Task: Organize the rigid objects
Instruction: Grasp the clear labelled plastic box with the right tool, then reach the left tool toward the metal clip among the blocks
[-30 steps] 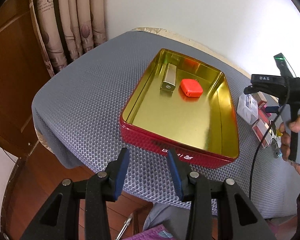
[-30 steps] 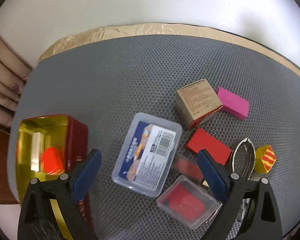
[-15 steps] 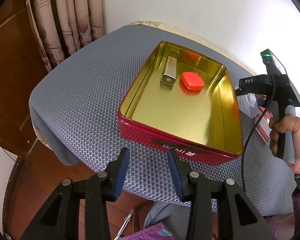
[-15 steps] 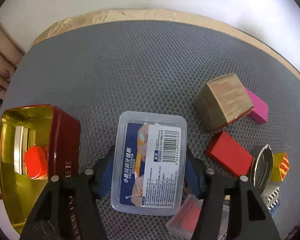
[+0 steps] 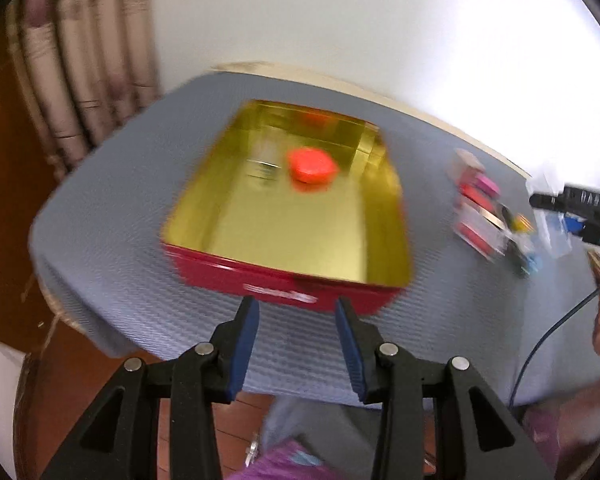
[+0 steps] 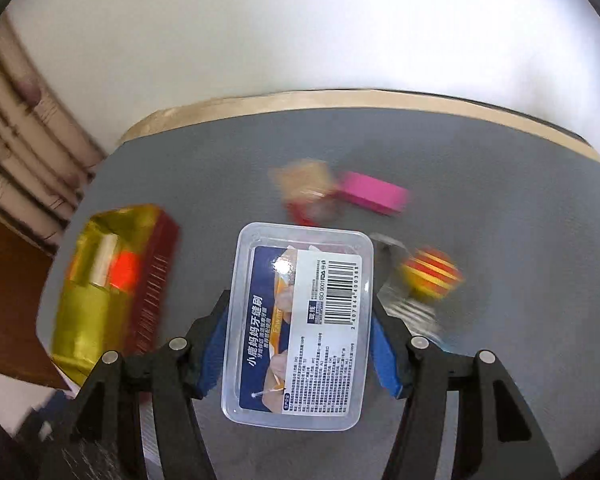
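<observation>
my right gripper (image 6: 298, 340) has its fingers clamped on the sides of the clear plastic box (image 6: 300, 320), lifted off the mat. the red tin (image 6: 112, 280) sits off to the fingers' left with an orange piece (image 5: 311, 165) and a metal bar already inside. the left gripper (image 5: 296, 344) hangs partly open and empty, just short of the tin. several small blocks beyond the fingertips remain to be sorted.
</observation>
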